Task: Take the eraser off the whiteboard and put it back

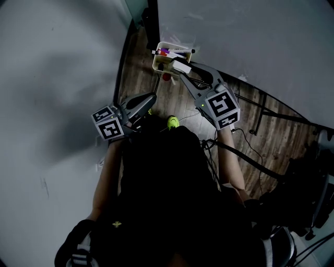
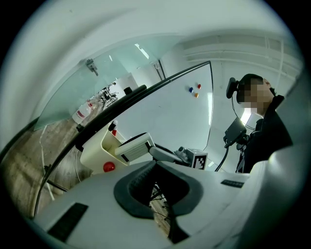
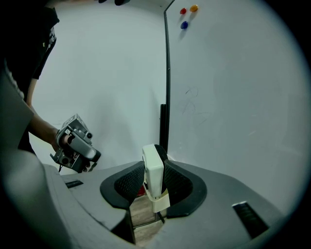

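A white eraser point(image 3: 154, 177) stands on edge between the pads of my right gripper point(image 3: 154, 170), which is shut on it. In the head view the eraser point(image 1: 181, 67) is held just over the cream tray point(image 1: 158, 62) that hangs at the lower edge of the whiteboard point(image 1: 250, 36). The left gripper view shows the same eraser point(image 2: 134, 148) beside that tray point(image 2: 95, 148). My left gripper point(image 2: 155, 168) hangs to the left of it, its pads together with nothing between them, and it points roughly level.
Markers lie in the tray, and a red round thing point(image 2: 109, 167) sits below it. Coloured magnets point(image 3: 187, 14) stick high on the whiteboard. Its dark frame edge point(image 3: 166, 73) runs down beside a plain wall. Cables trail over the wooden floor point(image 1: 250, 151).
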